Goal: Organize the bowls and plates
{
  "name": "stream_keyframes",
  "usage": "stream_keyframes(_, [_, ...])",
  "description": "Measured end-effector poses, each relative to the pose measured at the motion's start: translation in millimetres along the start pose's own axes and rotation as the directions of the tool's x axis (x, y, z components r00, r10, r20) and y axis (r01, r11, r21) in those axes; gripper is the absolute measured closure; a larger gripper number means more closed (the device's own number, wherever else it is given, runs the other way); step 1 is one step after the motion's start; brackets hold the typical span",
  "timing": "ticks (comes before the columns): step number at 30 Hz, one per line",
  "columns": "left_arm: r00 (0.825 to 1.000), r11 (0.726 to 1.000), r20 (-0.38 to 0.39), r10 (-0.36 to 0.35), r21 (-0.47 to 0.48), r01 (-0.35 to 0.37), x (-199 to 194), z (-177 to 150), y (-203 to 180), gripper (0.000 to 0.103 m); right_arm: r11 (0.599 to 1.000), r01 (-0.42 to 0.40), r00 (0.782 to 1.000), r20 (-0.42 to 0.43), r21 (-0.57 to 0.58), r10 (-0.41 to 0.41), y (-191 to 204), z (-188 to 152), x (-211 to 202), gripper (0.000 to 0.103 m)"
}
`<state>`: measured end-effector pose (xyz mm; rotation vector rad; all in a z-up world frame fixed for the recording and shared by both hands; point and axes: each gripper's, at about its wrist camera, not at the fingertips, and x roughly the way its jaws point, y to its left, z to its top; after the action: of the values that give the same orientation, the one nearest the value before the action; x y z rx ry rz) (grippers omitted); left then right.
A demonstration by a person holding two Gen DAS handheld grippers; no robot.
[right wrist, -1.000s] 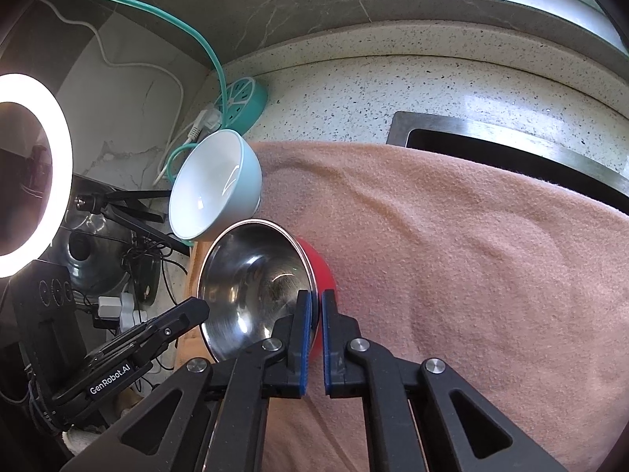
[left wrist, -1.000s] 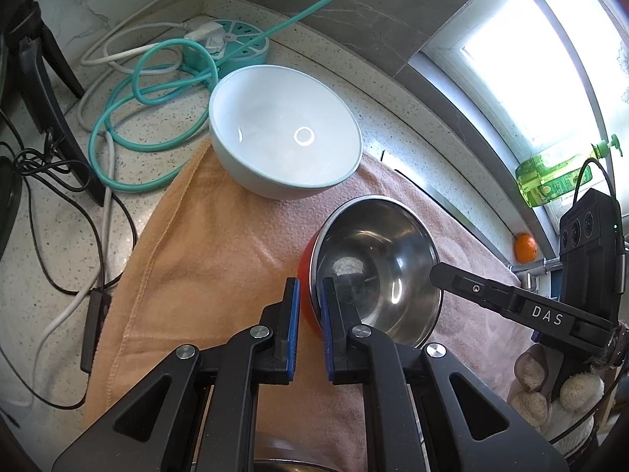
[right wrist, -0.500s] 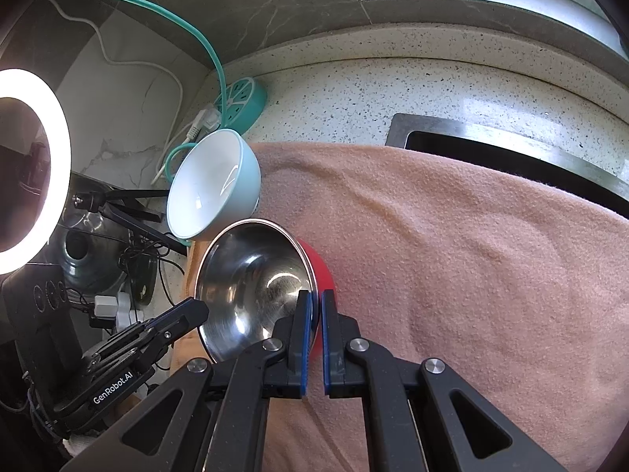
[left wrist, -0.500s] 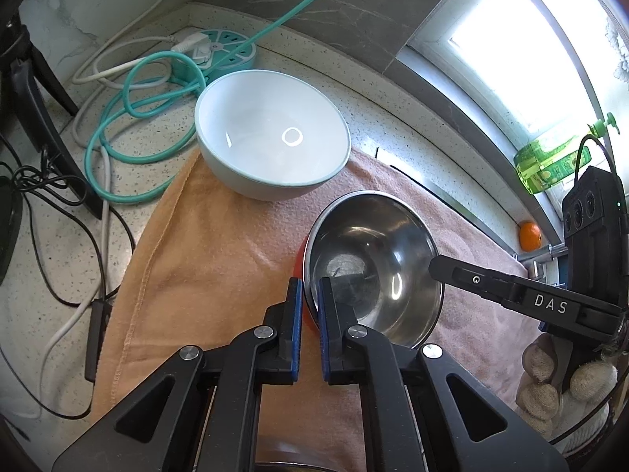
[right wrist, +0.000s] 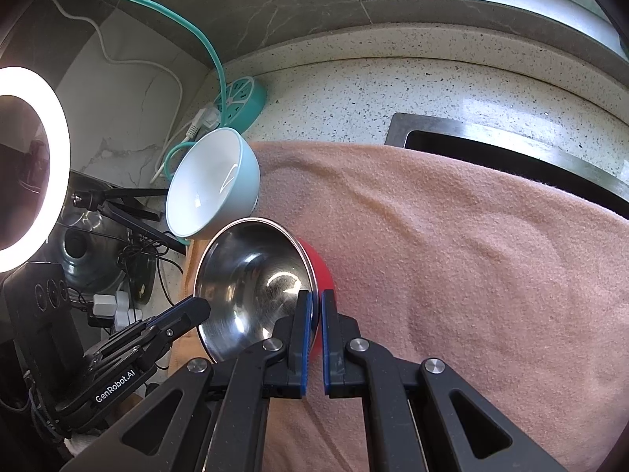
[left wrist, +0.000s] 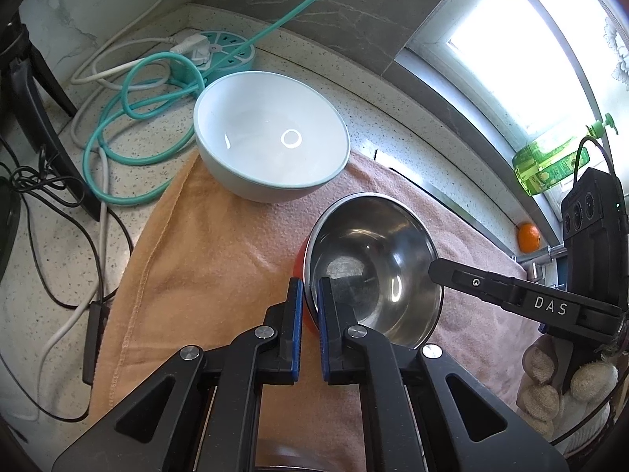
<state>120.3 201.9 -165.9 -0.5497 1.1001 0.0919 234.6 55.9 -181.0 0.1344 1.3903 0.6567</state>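
**On the towel: steel bowl carried toward the white bowl**

Over the peach towel, spread across the speckled counter. Beyond it, white bowl, upright at the towel's far corner. Nearer, steel bowl with red outside, pinched at opposite rims by left gripper and right gripper, apparently lifted. Since a second ago, shifted slightly toward the white bowl. Likely nesting next. Cable coil just behind: snag risk.

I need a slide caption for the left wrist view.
Both grippers pinch the steel bowl's rim beside the white bowl.
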Motion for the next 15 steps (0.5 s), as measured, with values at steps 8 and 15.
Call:
stream_keyframes(8, [0.999, 0.999, -0.018, -0.039, -0.037, 0.038, 1.0, 3.2, 7.8, 0.098, 1.0, 0.001, 1.0, -0.001, -0.003, -0.001, 0.0, 0.2, 0.3, 0.099])
stream_keyframes(15, [0.999, 0.999, -0.016, -0.034, -0.019, 0.034, -3.8, 0.1, 2.8, 0.098, 1.0, 0.013, 1.0, 0.002, -0.014, -0.013, 2.3, -0.7, -1.3, 0.099])
